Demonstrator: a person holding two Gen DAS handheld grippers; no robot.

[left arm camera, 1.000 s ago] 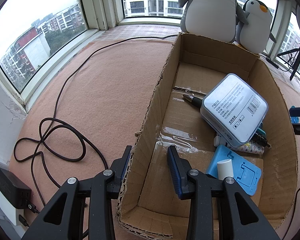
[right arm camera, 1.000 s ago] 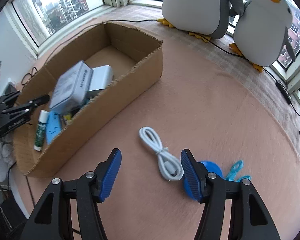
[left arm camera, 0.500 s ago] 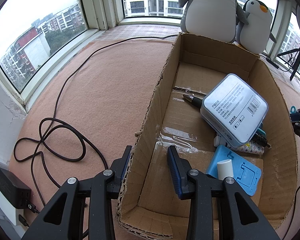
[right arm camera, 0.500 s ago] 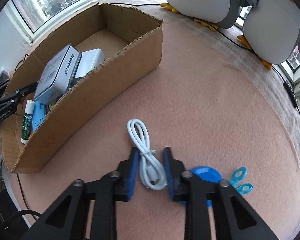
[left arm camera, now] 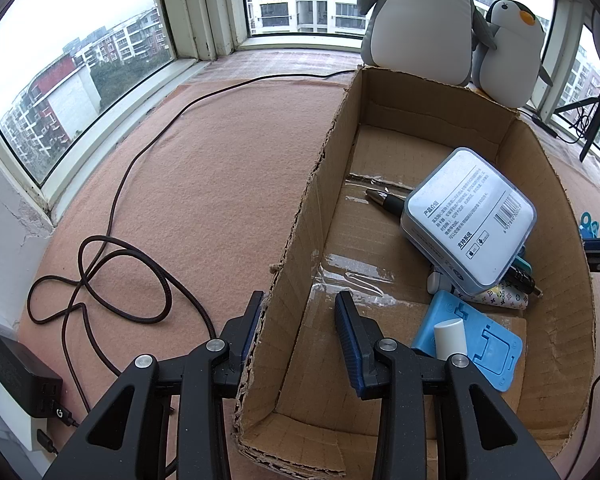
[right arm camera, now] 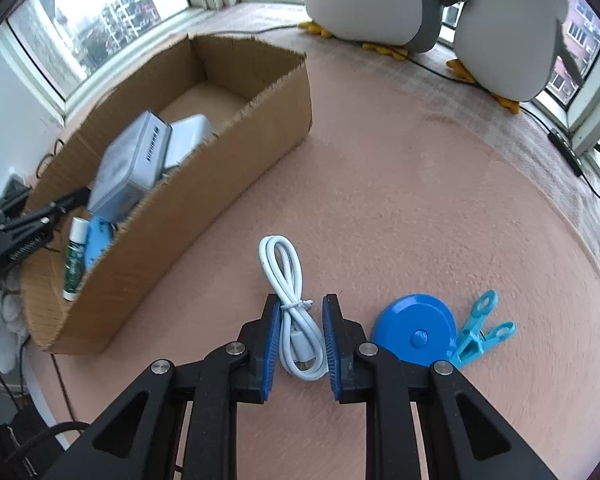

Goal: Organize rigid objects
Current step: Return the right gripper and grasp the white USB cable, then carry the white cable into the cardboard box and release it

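A cardboard box (left arm camera: 548,200) holds a grey-white packaged case (left arm camera: 468,216), a blue stand (left arm camera: 488,344), a white tube (left arm camera: 450,338) and a dark pen (left arm camera: 384,200). My left gripper (left arm camera: 300,332) straddles the box's near wall. Its outer pad lies against the wall and a gap shows at the inner pad. On the pink felt right of the box (right arm camera: 220,208), my right gripper (right arm camera: 302,340) is shut on a coiled white cable (right arm camera: 280,264), pads pressing both sides. A blue round disc (right arm camera: 414,334) and a teal clip (right arm camera: 480,328) lie just right of it.
Two plush penguins (left arm camera: 420,20) stand by the window behind the box. A long dark cord (left arm camera: 120,260) loops across the felt to a charger block (left arm camera: 24,392) at the left. A tripod (left arm camera: 596,120) stands at the far right.
My right gripper's jaws closed from wide apart onto the white cable, and the gripper shifted left over it. The left gripper and the box have not moved.
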